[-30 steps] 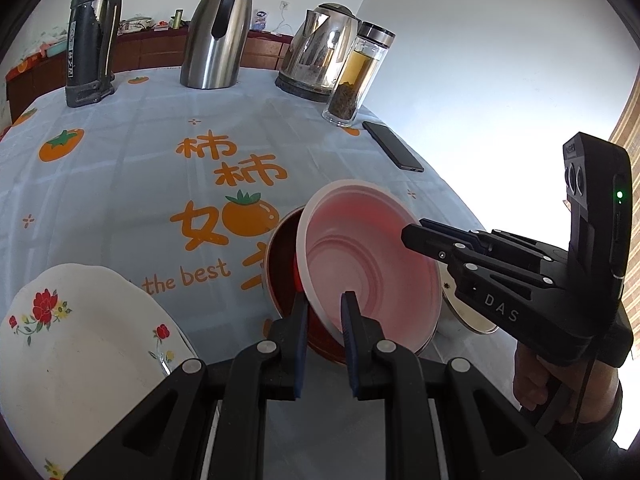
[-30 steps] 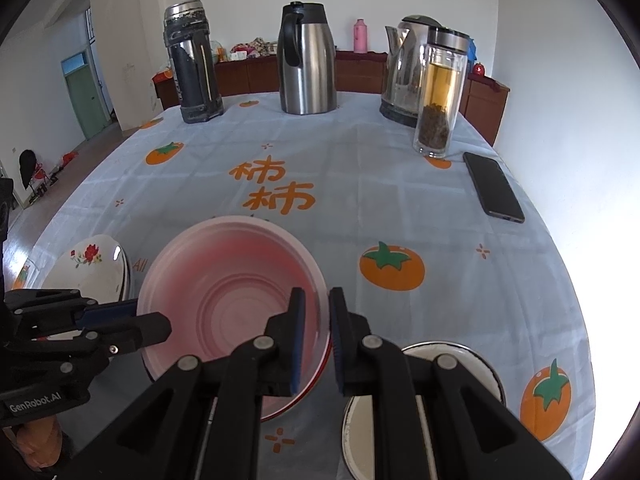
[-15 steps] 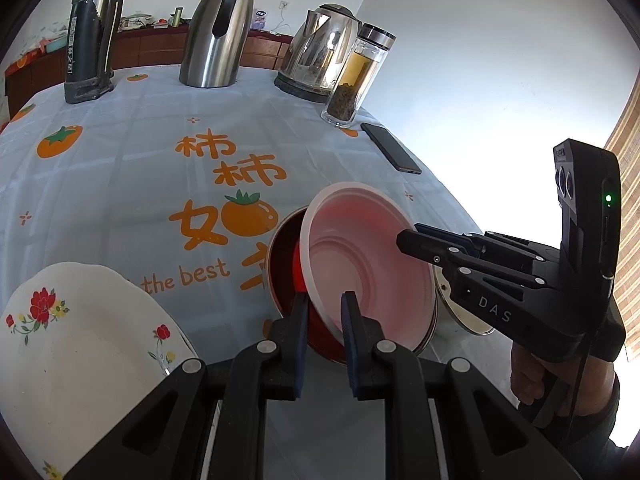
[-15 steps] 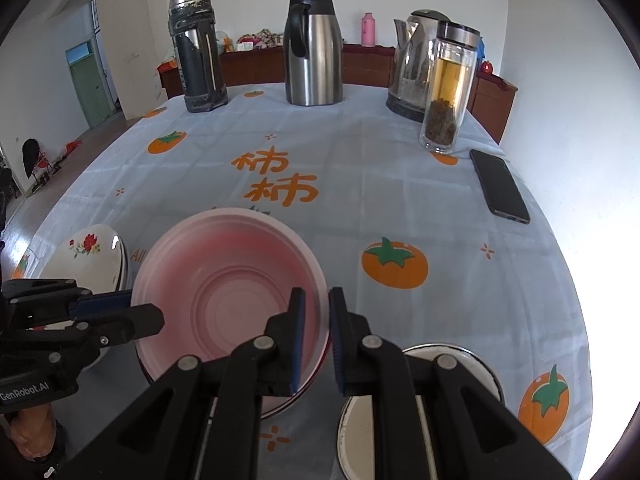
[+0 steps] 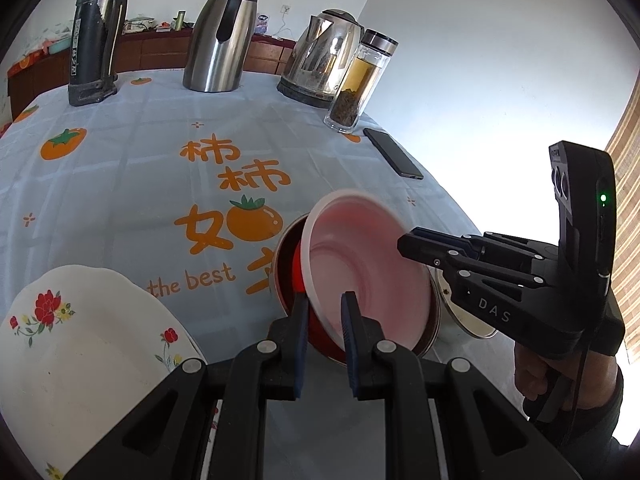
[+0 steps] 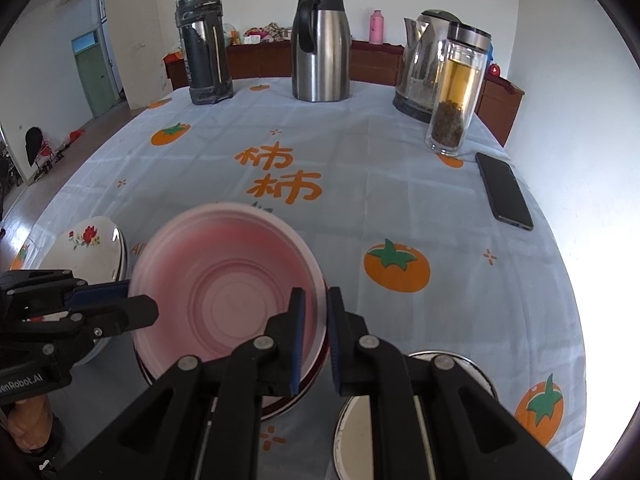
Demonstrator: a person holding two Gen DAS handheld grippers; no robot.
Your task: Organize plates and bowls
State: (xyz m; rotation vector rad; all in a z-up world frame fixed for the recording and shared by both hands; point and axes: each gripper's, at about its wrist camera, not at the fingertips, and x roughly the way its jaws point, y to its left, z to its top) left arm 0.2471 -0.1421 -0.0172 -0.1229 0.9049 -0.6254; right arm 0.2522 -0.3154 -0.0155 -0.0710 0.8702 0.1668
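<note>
Pink bowl hides most of red bowl beneath.

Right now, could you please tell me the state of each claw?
Left claw: shut on the near rim of the pink bowl.
Right claw: shut on the same bowl's opposite rim.

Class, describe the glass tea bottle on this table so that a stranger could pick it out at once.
Start at the row of tall vessels along the far edge of the persimmon-print tablecloth. The clear glass tea bottle stands rightmost, before the steel kettle. Only it is see-through, showing amber liquid over dark leaves.
</note>
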